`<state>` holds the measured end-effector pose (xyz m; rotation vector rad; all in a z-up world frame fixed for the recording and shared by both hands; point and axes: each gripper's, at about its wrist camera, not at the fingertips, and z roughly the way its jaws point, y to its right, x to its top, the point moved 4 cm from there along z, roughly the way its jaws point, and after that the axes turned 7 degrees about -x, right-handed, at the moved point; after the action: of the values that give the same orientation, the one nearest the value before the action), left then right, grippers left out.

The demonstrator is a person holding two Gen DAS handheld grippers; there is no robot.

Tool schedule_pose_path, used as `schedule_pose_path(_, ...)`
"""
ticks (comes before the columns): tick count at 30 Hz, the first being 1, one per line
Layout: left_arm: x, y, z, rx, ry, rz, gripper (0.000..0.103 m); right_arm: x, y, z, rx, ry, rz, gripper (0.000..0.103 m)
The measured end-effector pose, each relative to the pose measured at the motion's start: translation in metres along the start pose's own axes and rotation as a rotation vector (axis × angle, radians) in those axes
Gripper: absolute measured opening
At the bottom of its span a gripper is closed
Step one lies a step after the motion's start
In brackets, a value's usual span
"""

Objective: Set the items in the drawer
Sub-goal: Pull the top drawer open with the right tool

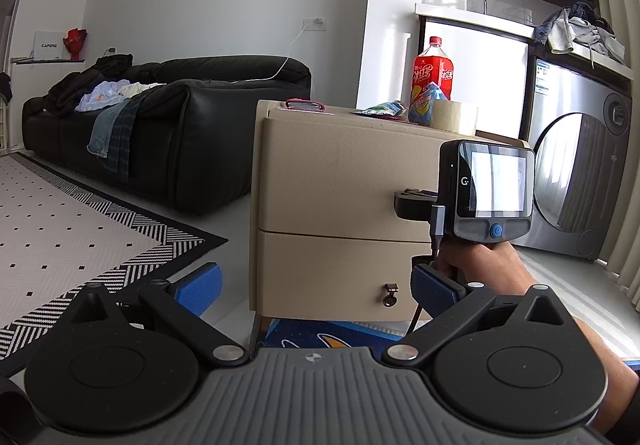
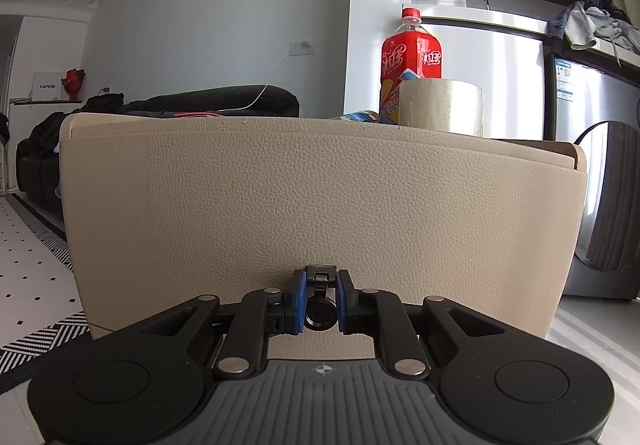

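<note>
The top drawer (image 2: 320,197) of a beige nightstand (image 1: 332,277) fills the right wrist view, its leather-grain front close to the lens. Low on that front hangs a small dark ring pull (image 2: 320,311). The right gripper (image 2: 320,309) is clenched on the pull, a blue pad (image 2: 299,305) pressed to each side of it. In the left wrist view the same gripper shows from the side, at the top drawer (image 1: 340,173), with a hand (image 1: 480,265) under its camera unit. Whether the drawer is slid out at all cannot be told.

On the nightstand top stand a roll of tape (image 2: 442,107) near the front right edge, a red bottle (image 2: 410,57) behind it, and a blue snack pack (image 2: 394,101) leaning against the bottle. A green wrapper (image 1: 382,109) lies left of these, and a pink clip (image 1: 305,105) lies near the top's left side.

The left gripper (image 1: 316,291) hangs released, its blue pads (image 1: 198,291) wide apart, low before the bottom drawer (image 1: 332,273), whose own pull (image 1: 390,295) hangs untouched between them.

Beyond, a black sofa (image 1: 168,125) carries heaped clothes (image 1: 108,97). A patterned rug (image 1: 72,221) lies on the floor before it, and a washer (image 1: 576,181) stands to the right.
</note>
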<state>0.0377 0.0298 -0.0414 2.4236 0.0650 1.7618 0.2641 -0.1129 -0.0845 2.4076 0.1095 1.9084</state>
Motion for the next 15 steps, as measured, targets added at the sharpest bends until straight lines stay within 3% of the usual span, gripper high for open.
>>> schedule_pose_path(15, -0.0005, -0.0016, -0.0025, 0.003, 0.0, 0.002, 0.103, 0.0003, -0.0014, 0.0036, -0.015, 0.007, 0.006, 0.017)
